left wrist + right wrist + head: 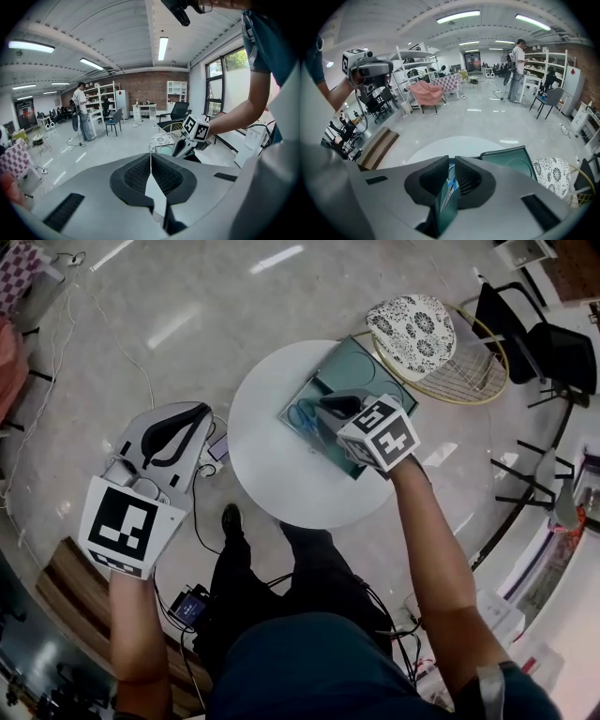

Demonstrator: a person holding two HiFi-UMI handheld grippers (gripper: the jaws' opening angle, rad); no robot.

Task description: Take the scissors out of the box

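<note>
Evidently early | scissors [302,416] lay in box [373,367] at worktop's [272,474] 1 o'clock | right claw [336,407] narrowly apart above them, gripping nothing | left claw [199,414] together, 9 o'clock | grasp, lift remained

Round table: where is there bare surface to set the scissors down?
Free: the round table on its left and near side, between the green box and the rim. Crowded: the far right, where the box holds the scissors and the right gripper hangs over it.
</note>
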